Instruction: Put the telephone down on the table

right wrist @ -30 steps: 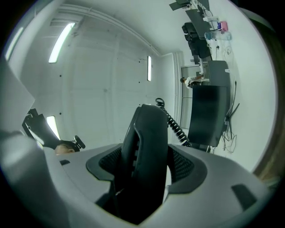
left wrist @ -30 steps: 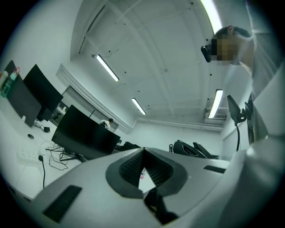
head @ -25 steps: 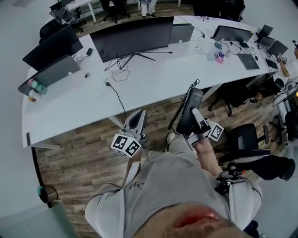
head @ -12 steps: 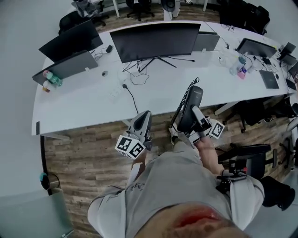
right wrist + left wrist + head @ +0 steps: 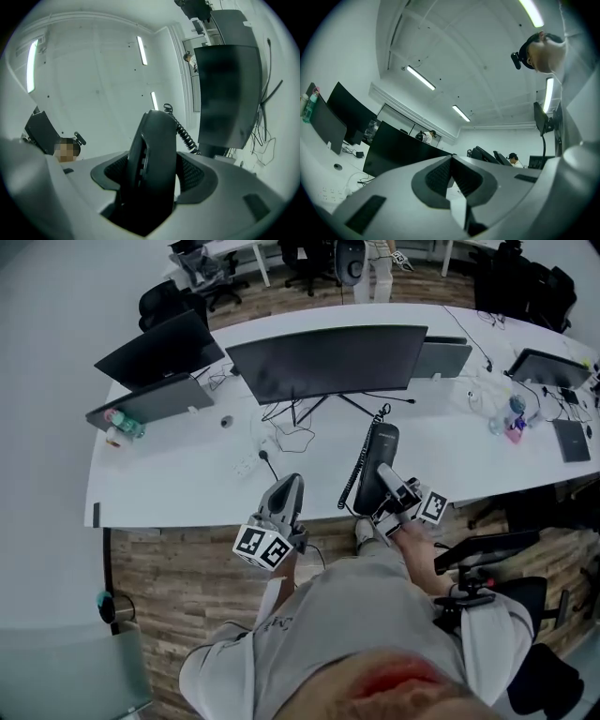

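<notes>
Above the near edge of the white table my right gripper clamps the telephone upright — I'd tip it flat and lower it onto bare top right of the monitor, cord clear — while my left gripper, jaws together, holds nothing.

One telephone, one left tool, one right tool.
</notes>
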The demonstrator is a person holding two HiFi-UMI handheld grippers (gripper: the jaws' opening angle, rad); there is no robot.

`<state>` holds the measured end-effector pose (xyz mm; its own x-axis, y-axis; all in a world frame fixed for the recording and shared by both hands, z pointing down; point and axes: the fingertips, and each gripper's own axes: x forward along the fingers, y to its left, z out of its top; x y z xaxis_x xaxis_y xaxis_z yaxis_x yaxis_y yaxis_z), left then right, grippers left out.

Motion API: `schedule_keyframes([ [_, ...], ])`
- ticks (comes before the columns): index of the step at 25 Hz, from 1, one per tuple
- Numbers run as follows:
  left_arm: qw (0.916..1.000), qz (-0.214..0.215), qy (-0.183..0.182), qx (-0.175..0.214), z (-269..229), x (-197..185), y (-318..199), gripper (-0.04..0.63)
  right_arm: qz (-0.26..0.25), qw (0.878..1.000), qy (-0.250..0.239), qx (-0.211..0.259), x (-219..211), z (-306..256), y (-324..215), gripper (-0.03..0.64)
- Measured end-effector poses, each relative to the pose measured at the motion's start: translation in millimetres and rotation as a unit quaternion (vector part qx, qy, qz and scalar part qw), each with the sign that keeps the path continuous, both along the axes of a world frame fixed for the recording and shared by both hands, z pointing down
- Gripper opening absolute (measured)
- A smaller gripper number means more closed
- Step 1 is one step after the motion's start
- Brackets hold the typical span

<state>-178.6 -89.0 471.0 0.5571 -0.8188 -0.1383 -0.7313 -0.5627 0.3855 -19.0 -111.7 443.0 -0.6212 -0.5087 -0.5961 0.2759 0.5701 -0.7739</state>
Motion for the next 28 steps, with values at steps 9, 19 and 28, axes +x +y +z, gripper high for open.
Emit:
schedule_keyframes([
  [9,0.9992,-0.02,-0.011,-0.031,2.6,57.2,-102.9,0.011,-0.035,0.999,0.029,0.002,37.5,14.9,-103.8,0.31],
  [19,0.9969,-0.043,-0.035,-0.057,11.3,77.0,-158.2,0.011,-0.049,0.998,0.044,0.012,54.9,37.6,-178.0,0.31],
  [28,0.9991,-0.027,-0.021,-0.025,-16.5,78.3,-190.8,0.011,-0.047,0.997,0.041,0.044,43.0,-0.4,-188.3,0.31],
])
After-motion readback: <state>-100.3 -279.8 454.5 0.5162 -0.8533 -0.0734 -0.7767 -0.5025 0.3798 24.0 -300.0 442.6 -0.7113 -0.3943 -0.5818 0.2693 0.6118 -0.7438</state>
